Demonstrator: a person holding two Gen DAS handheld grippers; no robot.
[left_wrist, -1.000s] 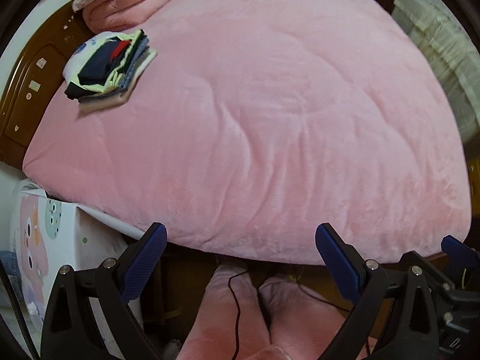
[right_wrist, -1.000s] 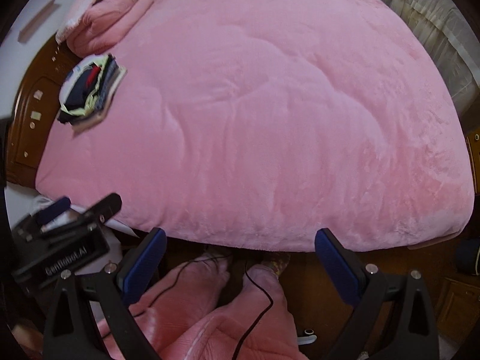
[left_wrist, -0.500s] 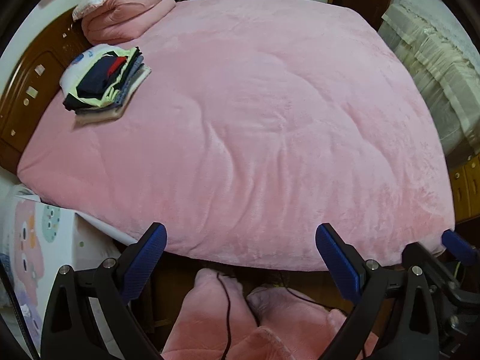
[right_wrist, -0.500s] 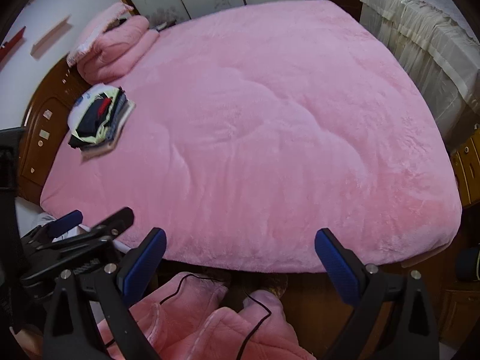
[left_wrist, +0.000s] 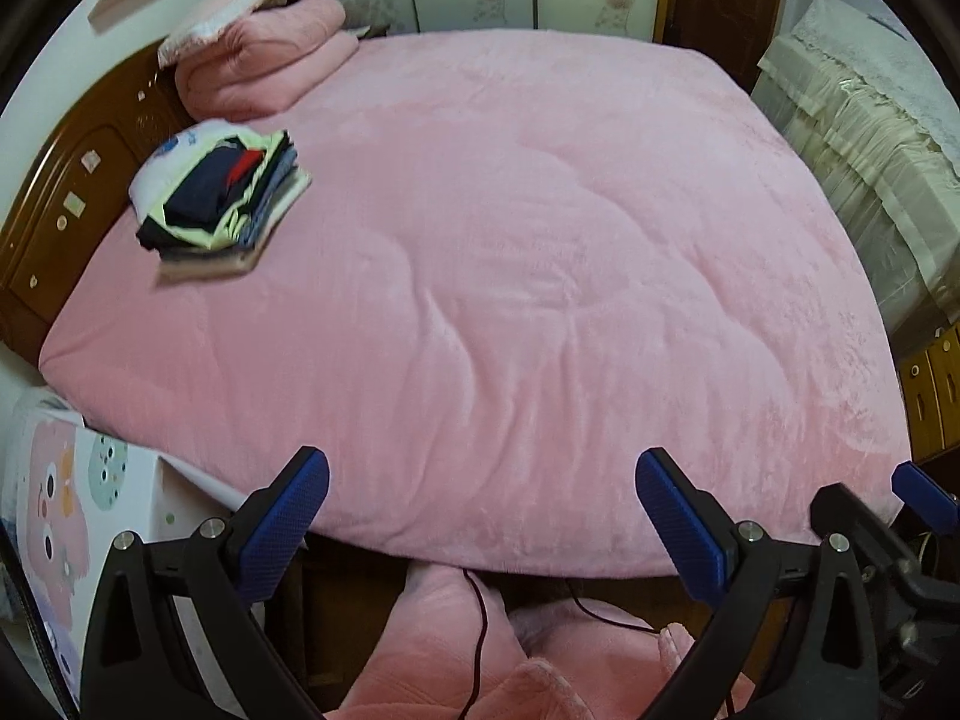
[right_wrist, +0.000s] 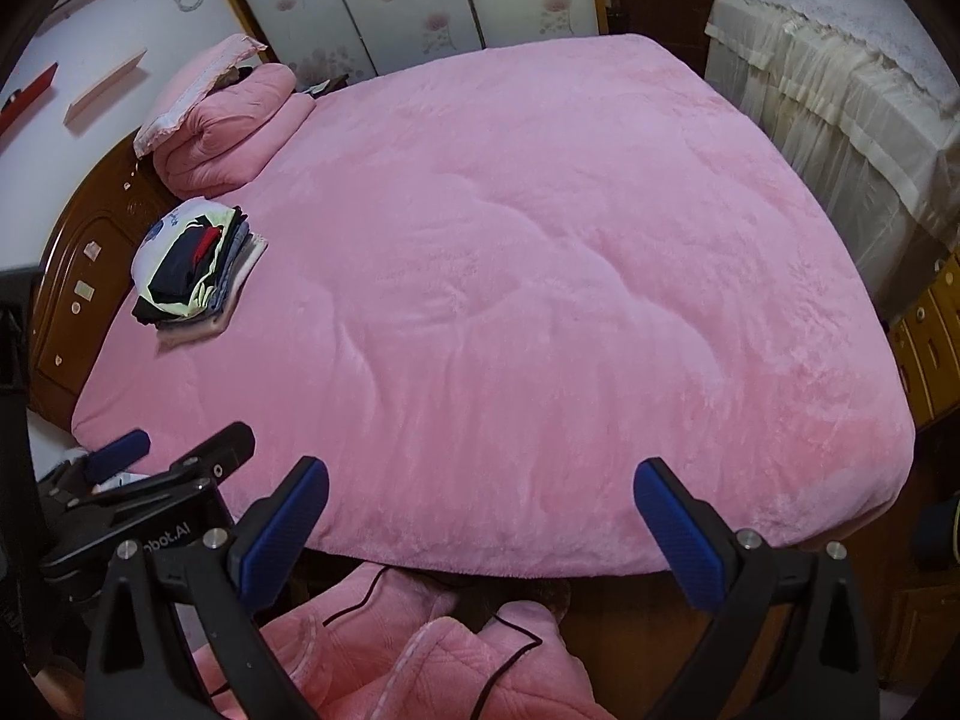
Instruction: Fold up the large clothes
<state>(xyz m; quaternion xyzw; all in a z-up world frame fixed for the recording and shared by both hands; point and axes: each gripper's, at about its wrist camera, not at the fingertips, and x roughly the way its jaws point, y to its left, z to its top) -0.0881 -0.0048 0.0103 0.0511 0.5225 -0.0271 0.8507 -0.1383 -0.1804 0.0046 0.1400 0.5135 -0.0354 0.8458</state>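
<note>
A stack of folded clothes point(left_wrist: 219, 204) in navy, red, yellow and white lies at the bed's left side near the headboard; it also shows in the right wrist view point(right_wrist: 195, 267). A large pink fleece blanket point(left_wrist: 528, 276) covers the whole bed point(right_wrist: 540, 300). My left gripper point(left_wrist: 480, 516) is open and empty, held off the bed's near edge. My right gripper point(right_wrist: 480, 516) is open and empty, also off the near edge. Each gripper shows at the other view's lower corner.
A folded pink quilt point(left_wrist: 264, 60) with a pillow on it sits at the far left corner. A wooden headboard point(left_wrist: 54, 222) runs along the left. A cream covered piece of furniture point(right_wrist: 840, 96) stands right of the bed. The person's pink-trousered legs point(left_wrist: 480, 648) are below.
Both grippers have risen and tilted up, so more of the far wall and the bed's far end shows. Both stay open and empty.
</note>
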